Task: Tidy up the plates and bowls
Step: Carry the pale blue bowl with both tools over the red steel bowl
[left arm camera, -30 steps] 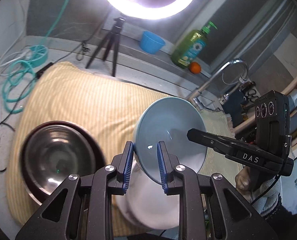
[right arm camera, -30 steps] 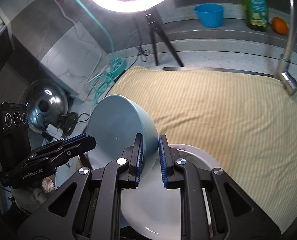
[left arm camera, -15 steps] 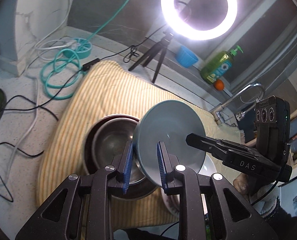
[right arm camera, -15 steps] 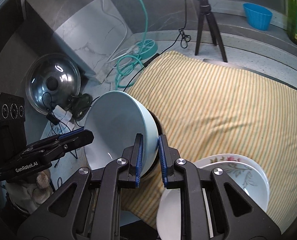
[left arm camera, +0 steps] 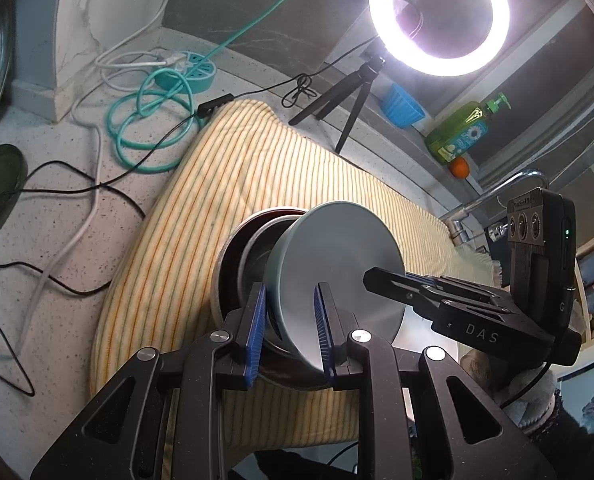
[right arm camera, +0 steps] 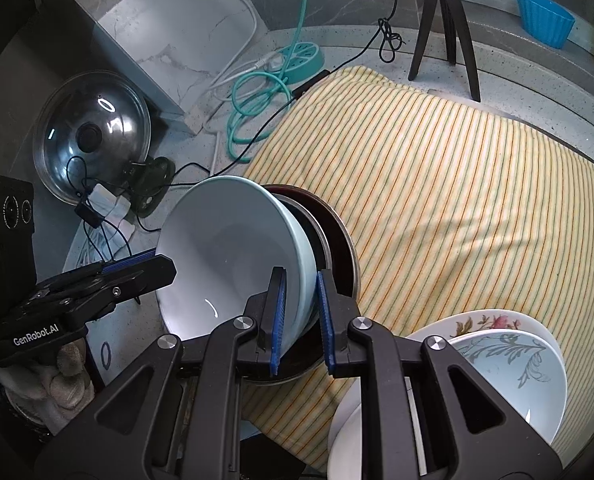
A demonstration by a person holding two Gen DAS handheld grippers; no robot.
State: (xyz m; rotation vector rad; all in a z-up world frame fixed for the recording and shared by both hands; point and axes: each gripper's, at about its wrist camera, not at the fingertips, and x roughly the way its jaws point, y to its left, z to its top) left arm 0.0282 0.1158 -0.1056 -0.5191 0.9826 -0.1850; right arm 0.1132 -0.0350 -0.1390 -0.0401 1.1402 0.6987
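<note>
A: Where's the bowl (right arm camera: 233, 256)?

B: You hold it between both grippers, tipped on edge, just above the steel bowl (left arm camera: 253, 256), which sits inside a dark red bowl (right arm camera: 337, 236) on the striped cloth (right arm camera: 457, 184).

A: And your jaws?

B: Your left gripper (left arm camera: 289, 332) has its jaws clamped on one side of the rim; your right gripper (right arm camera: 301, 316) has its jaws clamped on the opposite side. From the right wrist you look into the bowl's hollow; from the left you see its pale underside.

A: Room to move?

B: The bowl's lower rim is close against the steel bowl's lip; whether they touch, you cannot tell. The cloth lies open beyond the nested bowls, towards the tripod (right arm camera: 445, 24). To your right, near the cloth's front edge, stand the stacked plates (right arm camera: 509, 364), close beside your right gripper. Left of the cloth, the tabletop (left arm camera: 57, 184) carries cables (left arm camera: 149, 120) and a pot lid (right arm camera: 93, 136).

A: What's unclear?

B: The tipped bowl hides most of the steel bowl's inside. The plates are cut off at the frame's bottom, behind your gripper's arm. The ring light (left arm camera: 437, 16) washes out its surroundings.
</note>
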